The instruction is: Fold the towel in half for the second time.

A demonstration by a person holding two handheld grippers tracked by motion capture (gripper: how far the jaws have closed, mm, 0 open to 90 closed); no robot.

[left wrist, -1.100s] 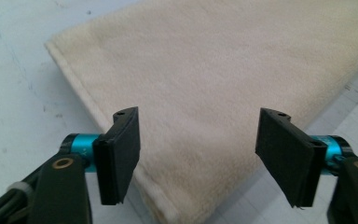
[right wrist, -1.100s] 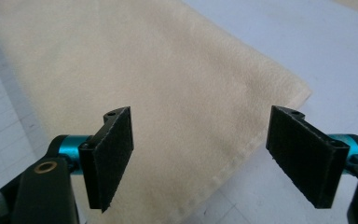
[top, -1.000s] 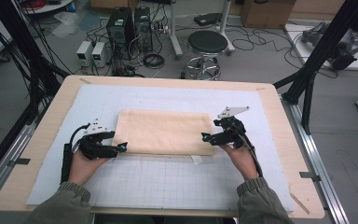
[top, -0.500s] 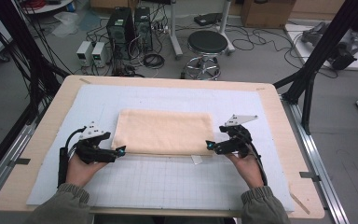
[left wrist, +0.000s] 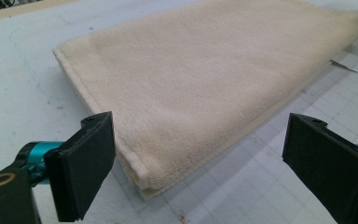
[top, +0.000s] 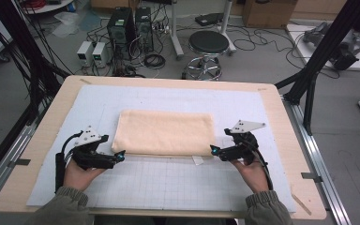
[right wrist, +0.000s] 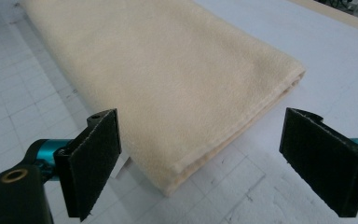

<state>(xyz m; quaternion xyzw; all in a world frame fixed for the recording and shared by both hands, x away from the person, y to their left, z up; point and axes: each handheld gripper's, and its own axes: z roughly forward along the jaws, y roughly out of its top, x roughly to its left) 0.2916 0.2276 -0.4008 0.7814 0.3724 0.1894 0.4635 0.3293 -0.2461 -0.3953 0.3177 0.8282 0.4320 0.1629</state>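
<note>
Left gripper [top: 120, 154], right gripper [top: 213, 150]: jaws just opened, spread, nothing between. Folded towel [top: 165, 132] ahead: soft, light, limp. Pinch near corners through all layers.

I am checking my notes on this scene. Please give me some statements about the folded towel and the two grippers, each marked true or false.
1. The folded cream terry towel lies flat on the white grid mat. True.
2. The left gripper clamps the towel's corner. False: its jaws have just been opening and stand wide, the corner lying free between them.
3. The right gripper is open. True.
4. Both grippers are at the towel's far edge. False: they are at its near corners.
5. A small white tag sticks out at the towel's near edge. True.
</note>
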